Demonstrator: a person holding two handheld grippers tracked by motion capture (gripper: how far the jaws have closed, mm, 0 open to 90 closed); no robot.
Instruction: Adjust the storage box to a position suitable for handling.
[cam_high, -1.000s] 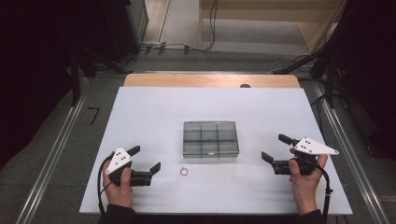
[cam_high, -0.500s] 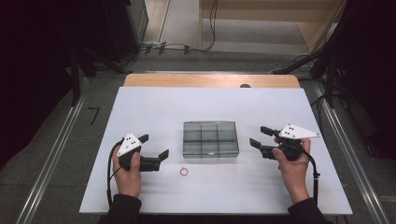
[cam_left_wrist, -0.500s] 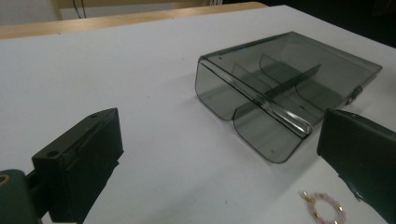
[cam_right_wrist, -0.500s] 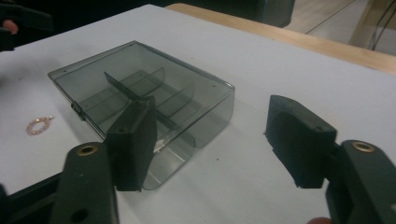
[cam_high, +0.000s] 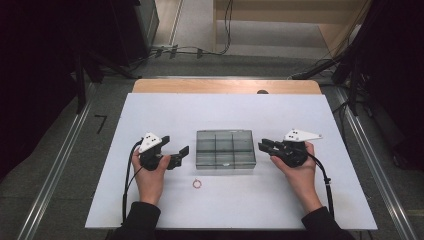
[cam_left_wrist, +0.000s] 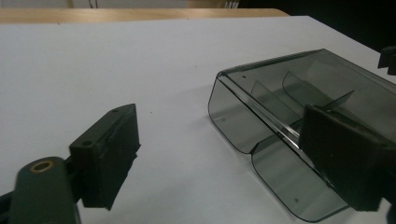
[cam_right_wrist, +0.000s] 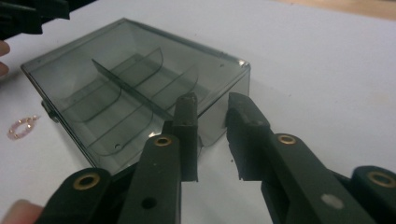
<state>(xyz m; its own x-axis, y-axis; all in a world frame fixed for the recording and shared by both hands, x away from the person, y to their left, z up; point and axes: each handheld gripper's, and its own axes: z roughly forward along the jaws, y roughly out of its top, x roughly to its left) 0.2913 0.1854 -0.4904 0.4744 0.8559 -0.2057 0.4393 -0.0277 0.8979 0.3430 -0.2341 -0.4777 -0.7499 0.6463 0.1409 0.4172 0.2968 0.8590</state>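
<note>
While flanking the smoky box (cam_high: 225, 149), left hand-held gripper (cam_high: 181, 153) wide open, right hand-held gripper (cam_high: 263, 145) narrowly parted, both empty

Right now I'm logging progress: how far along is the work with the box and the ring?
Nothing looks finished. The box is shut and the ring lies loose on the table. In hand: the left tool and right tool flank the box, open. Opening the box and picking up the ring remain.

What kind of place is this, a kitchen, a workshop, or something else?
Probably a lab or recording setup, not a home. A bare white table holds just a clear compartment box and a small ring, with cables trailing over the floor behind and metal rails alongside.
</note>
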